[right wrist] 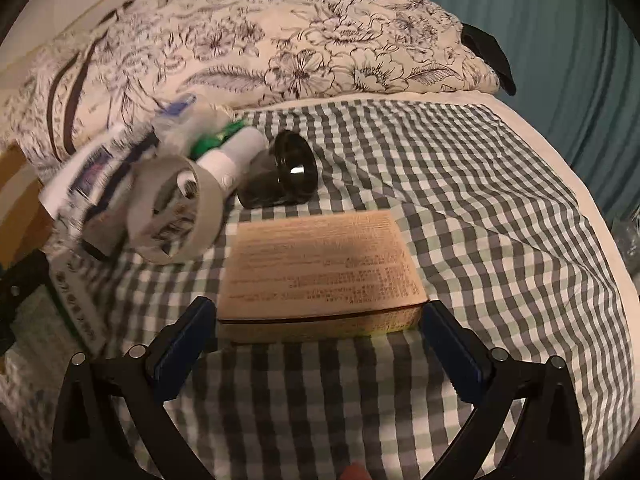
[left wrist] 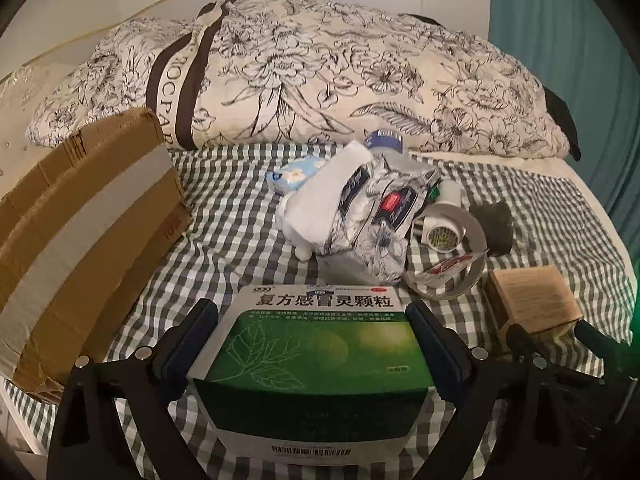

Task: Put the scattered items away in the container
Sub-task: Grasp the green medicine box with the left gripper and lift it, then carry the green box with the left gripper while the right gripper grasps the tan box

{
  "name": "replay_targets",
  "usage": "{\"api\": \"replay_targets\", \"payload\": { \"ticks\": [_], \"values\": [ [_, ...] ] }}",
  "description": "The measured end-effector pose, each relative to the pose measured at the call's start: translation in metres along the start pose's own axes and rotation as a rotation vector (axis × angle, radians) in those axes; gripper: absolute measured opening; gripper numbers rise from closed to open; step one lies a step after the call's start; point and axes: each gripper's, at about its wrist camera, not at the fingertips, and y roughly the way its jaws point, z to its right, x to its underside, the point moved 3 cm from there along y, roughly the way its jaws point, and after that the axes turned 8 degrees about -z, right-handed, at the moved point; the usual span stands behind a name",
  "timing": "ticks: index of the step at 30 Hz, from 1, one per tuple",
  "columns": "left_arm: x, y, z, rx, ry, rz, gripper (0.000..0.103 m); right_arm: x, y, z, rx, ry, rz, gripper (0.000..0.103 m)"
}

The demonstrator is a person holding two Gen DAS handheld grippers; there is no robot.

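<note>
A bed in a green-checked sheet (right wrist: 460, 208) is filling the room, a floral quilt (left wrist: 320, 76) lying bunched at its head beside a teal curtain (right wrist: 532, 40). A cardboard box (left wrist: 88, 232) is sitting at the left. The left gripper (left wrist: 312, 320) is standing wide around a green medicine box (left wrist: 320, 344), pads apart from it, while the right gripper (right wrist: 320, 320) is flanking a tan box (right wrist: 320, 272), spread open.
</note>
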Motion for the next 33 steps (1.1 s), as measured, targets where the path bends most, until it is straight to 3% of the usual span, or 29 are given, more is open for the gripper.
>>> {"api": "replay_targets", "payload": {
  "ticks": [11,18,22,28,29,33],
  "values": [
    [0.014,0.028,0.003,-0.062,0.02,-0.073,0.103,-0.006,0.027,0.0,0.062,-0.037,-0.021,0.103],
    [0.021,0.043,0.004,-0.012,0.032,-0.109,0.103,-0.014,0.015,0.007,0.04,-0.095,0.034,0.103],
    [0.022,0.042,0.005,-0.002,0.034,-0.099,0.103,-0.022,0.024,0.006,0.05,-0.178,0.015,0.103],
    [0.019,0.04,0.006,0.0,0.037,-0.086,0.098,-0.03,0.031,0.005,0.03,-0.195,0.013,0.102],
    [0.019,0.039,0.006,0.001,0.037,-0.088,0.098,-0.029,0.029,0.004,0.032,-0.197,0.023,0.1],
    [0.018,0.035,0.003,0.003,0.035,-0.093,0.097,-0.022,0.02,0.006,0.0,-0.163,0.036,0.071]
  ]
}}
